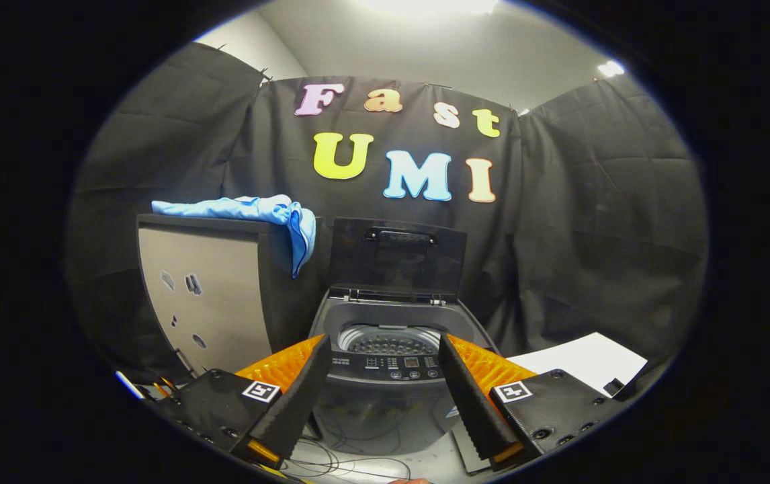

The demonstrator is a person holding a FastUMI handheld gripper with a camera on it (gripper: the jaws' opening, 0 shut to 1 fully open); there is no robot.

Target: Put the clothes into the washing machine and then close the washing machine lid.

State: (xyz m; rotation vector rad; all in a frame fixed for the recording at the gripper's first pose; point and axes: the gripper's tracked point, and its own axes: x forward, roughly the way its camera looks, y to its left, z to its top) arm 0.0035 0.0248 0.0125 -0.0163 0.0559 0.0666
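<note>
The tool (382, 349) is spread with nothing between its fingers. Ahead, the washing machine (392, 349) drum is unobstructed; its lid (397, 259) stands upright behind the opening.

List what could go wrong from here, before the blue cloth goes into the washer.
1. The crumpled blue cloth is draped over the corner of a tall black-edged cabinet, one end hanging; a shallow pinch may take one fold and drop it short of the drum.
2. The open, empty claw sits ahead of the small grey top-loading washing machine; swinging over could knock its upright dark lid shut.
3. Thin black cables on the surface below might snag.
</note>
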